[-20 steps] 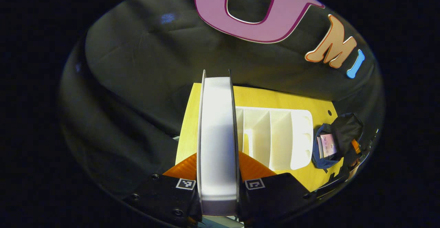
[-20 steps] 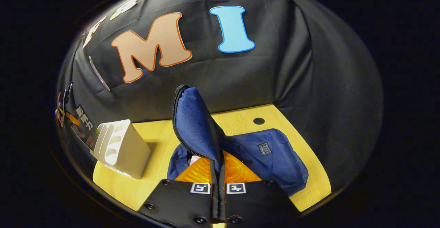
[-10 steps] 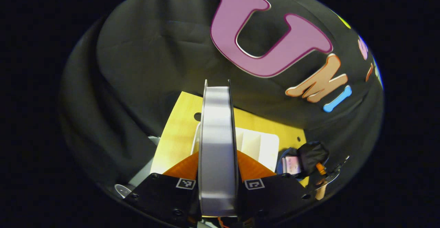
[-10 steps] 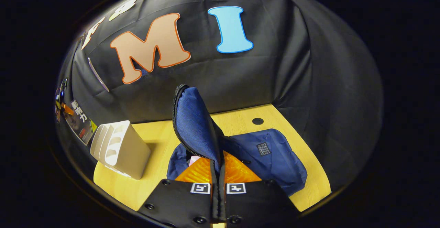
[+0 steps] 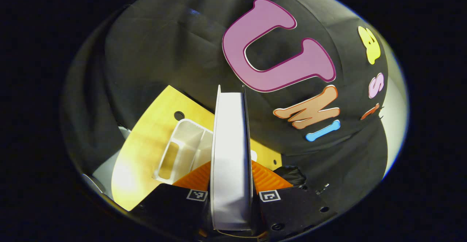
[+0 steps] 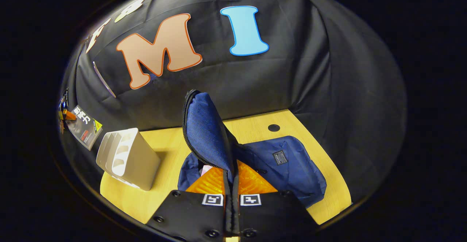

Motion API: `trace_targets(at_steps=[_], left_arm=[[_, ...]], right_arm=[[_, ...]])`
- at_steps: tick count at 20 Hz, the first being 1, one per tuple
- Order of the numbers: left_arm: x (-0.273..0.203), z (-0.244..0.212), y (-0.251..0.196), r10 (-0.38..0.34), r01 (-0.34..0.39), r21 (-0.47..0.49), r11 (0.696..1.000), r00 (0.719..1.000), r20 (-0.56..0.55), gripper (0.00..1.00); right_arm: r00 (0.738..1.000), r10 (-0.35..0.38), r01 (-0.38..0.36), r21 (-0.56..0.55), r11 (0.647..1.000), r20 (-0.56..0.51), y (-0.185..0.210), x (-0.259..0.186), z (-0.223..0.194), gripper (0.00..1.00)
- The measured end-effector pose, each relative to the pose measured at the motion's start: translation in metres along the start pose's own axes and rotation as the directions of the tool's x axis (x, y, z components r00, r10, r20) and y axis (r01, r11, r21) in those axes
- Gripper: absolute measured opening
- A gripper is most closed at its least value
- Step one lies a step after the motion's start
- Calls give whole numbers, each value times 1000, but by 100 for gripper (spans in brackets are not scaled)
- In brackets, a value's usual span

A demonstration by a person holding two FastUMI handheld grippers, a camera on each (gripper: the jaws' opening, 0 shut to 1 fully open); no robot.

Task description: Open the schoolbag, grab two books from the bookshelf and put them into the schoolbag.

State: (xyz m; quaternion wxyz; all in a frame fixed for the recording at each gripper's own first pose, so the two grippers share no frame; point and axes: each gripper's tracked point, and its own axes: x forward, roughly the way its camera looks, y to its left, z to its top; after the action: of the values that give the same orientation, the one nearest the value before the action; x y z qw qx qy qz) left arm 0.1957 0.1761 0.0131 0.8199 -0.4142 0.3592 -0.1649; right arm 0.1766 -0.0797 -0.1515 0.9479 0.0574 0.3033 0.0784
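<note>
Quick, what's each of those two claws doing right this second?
Left gripper: shut on a book, held edge-on above the bookshelf.
Right gripper: shut on the schoolbag flap, holding it up.

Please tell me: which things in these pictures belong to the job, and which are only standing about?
Belong to the job:
- book, clamped in left gripper
- schoolbag, its flap pinched by right gripper
- bookshelf

Only standing about:
- table

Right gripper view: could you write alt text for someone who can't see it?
The right gripper pinches the blue schoolbag's zippered flap, holding it up and open on a yellow table. A white bookshelf stands to its left.
</note>
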Motion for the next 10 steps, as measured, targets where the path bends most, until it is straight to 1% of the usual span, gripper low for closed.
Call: trace_targets(at_steps=[1, 2, 4, 6, 7, 9, 10], left_arm=[[3, -5, -3, -21, 21, -24, 999, 1000, 3, 37], [4, -10, -6, -40, 40, -42, 998, 999, -5, 36], [10, -20, -13, -69, 68, -62, 996, 998, -4, 37], [19, -27, -20, -90, 89, -68, 994, 996, -5, 37], [23, -31, -25, -101, 100, -73, 992, 995, -7, 37], [34, -39, -35, -117, 117, -103, 988, 993, 2, 37], [41, -45, -41, -127, 127, -114, 985, 992, 6, 38]], right_arm=[[1000, 1, -1, 5, 1000, -2, 0, 0, -1, 0], [1000, 3, -3, 9, 1000, -3, 0, 0, -1, 7], [1000, 3, -3, 12, 1000, -4, 0, 0, -1, 7], [1000, 2, -2, 9, 1000, -2, -1, 0, -1, 0], [1000, 3, -3, 9, 1000, -2, 0, -1, 0, 4], [1000, 5, -5, 12, 1000, -1, 0, -1, -1, 3], [1000, 8, -8, 14, 1000, -1, 1, -2, -2, 0]])
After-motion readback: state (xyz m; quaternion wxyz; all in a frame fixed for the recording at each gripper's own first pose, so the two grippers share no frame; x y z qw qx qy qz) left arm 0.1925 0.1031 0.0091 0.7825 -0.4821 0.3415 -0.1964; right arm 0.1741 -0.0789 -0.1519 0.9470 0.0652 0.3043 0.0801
